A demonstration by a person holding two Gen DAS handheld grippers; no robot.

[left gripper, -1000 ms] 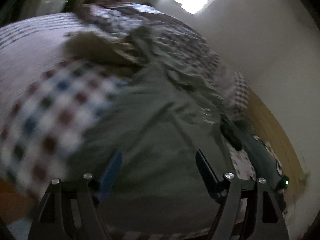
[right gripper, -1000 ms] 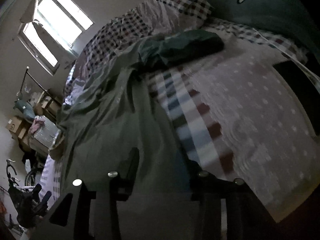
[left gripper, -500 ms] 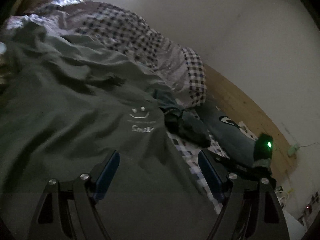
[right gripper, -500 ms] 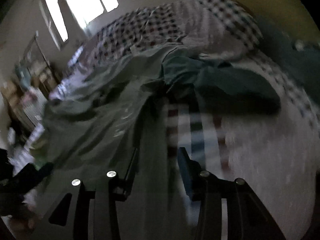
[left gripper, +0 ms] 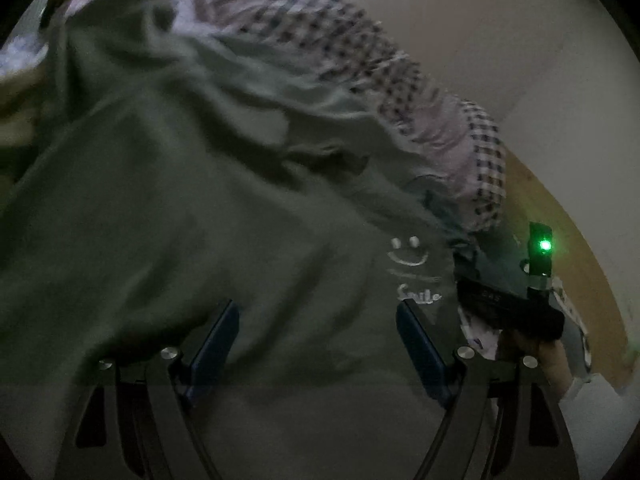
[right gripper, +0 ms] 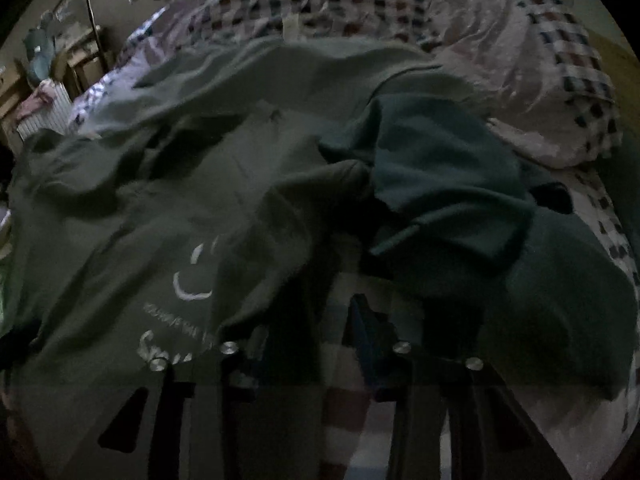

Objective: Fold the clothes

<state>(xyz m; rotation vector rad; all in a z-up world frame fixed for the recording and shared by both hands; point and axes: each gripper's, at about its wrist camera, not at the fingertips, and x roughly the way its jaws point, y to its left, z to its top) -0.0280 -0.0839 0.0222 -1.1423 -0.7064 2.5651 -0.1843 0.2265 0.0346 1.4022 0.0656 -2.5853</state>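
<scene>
A: Nearest first. Left gripper (left gripper: pixel 316 340)?

B: Jaws wide apart, nothing pinched. It hangs just over the olive T-shirt (left gripper: pixel 192 208), front side up, smiley print (left gripper: pixel 412 252) near its right finger. Looks like it's lining up on the cloth, not grabbing yet.

A: Right gripper (right gripper: pixel 308 332)?

B: Jaws closing. The shirt's side edge, beside the print, runs into the gap between them. It's dark down there; I can't tell if the pads are pressing yet. My read: it's taking that edge so the shirt can be pulled flat.

A: Where's the shirt?

B: Spread on the bed (right gripper: pixel 612 240), rumpled, body toward the left, not folded at all. Folding hasn't really begun.

A: Behind it?

B: A darker teal garment (right gripper: pixel 440 184) bunched just beside the shirt's upper right, touching it, probably waiting its turn. Further back a checked quilt (right gripper: pixel 500 48) heaped along the wall side. In the left view, the other gripper's body with a green light (left gripper: pixel 544 245) sits at the shirt's right edge, a hand (left gripper: pixel 532 354) under it.
</scene>
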